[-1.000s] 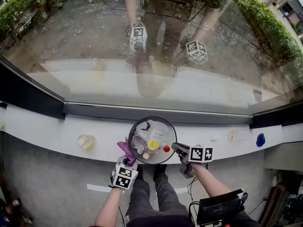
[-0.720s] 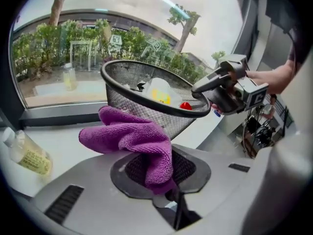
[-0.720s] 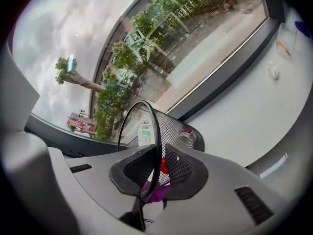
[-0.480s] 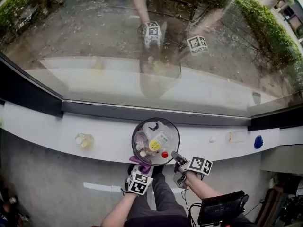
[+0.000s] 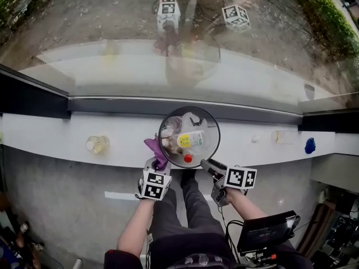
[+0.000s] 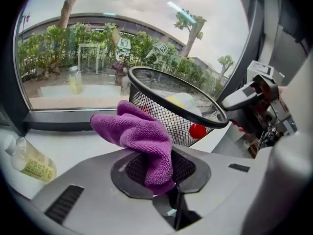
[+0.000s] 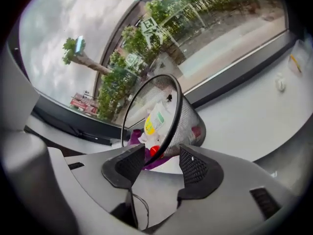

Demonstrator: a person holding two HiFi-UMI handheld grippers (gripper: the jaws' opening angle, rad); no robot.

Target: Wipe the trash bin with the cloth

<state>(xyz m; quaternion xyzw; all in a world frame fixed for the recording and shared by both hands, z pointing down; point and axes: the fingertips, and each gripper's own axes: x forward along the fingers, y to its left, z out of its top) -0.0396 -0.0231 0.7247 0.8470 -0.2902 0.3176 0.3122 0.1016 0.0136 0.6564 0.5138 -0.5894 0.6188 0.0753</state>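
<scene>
The black wire-mesh trash bin (image 5: 208,129) stands on the white ledge (image 5: 56,139), with bottles and wrappers inside. My left gripper (image 5: 156,167) is shut on a purple cloth (image 5: 155,149), which lies against the bin's left outer wall. In the left gripper view the cloth (image 6: 137,131) bulges out from between the pads of the left gripper (image 6: 159,168), just short of the mesh bin (image 6: 161,112). My right gripper (image 5: 209,169) is at the bin's front right rim. Its jaws are opening, and the rim of the bin (image 7: 188,116) runs between the pads of the right gripper (image 7: 161,163).
A small bottle of yellowish liquid (image 5: 96,144) lies on the ledge to the left. A blue object (image 5: 309,145) and small white bits (image 5: 255,139) sit on the right. The window pane rises right behind the bin. A black device (image 5: 263,234) hangs at my lower right.
The left gripper carried the cloth from the bin's left side round to its front and back to the left. The right gripper's jaws have spread apart at the rim.
</scene>
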